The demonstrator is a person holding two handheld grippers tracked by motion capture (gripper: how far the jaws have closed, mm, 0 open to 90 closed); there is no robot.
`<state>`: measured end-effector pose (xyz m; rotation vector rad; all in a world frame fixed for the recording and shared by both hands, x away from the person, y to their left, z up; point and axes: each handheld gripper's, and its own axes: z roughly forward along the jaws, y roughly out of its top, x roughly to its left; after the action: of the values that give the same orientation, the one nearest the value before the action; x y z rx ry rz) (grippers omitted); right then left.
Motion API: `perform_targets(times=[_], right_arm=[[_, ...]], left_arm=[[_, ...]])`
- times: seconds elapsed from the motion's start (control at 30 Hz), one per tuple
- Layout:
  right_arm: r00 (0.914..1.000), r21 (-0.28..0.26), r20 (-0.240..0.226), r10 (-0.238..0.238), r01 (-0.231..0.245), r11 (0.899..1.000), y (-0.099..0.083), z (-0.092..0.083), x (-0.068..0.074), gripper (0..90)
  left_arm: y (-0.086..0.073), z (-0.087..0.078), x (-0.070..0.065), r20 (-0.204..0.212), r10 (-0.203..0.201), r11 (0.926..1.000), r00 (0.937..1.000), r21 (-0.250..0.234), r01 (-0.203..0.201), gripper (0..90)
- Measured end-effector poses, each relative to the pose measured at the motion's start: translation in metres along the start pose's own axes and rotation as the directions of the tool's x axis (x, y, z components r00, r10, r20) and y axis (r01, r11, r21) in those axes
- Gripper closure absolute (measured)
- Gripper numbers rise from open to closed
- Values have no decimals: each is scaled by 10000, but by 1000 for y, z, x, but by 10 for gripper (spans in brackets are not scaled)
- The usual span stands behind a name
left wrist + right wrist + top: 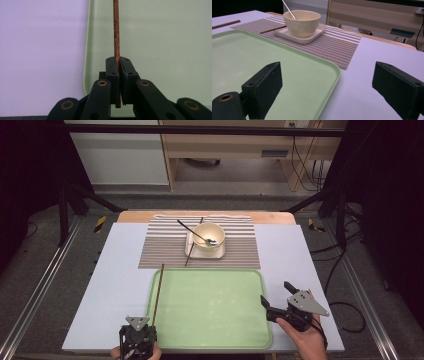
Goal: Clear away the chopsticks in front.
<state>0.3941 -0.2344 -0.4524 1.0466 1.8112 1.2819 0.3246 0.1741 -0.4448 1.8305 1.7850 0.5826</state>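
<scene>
My left gripper at the table's near edge is shut on a brown wooden chopstick, which runs forward along the left rim of the green tray. In the left gripper view the chopstick is pinched between the two black pads of the left gripper, over the tray's left side. My right gripper stands open at the tray's near right corner; in its own view the right gripper straddles the tray's rim. A second chopstick lies on the striped mat beside the cream bowl.
The bowl sits on a square cream plate on a striped placemat, with a metal spoon leaning in it. A pale lilac sheet covers the table. Dark frame posts stand at both sides.
</scene>
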Motion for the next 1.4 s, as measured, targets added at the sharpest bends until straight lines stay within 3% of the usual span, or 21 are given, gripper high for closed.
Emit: perform_targets(times=[0.37,0.57,1.4], right_arm=[[9999,45,-90,-84,85,10000,0,2,1,93],[9999,34,-122,-111,111,9999,1,2,2,94],[9996,56,-237,-152,153,9999,1,2,3,96]], left_arm=[[-2,4,2,57,-117,9998,9999,191,115,861],[-4,5,7,310,-579,9982,9978,161,574,861],[-10,6,9,331,-483,9979,9983,437,469,860]])
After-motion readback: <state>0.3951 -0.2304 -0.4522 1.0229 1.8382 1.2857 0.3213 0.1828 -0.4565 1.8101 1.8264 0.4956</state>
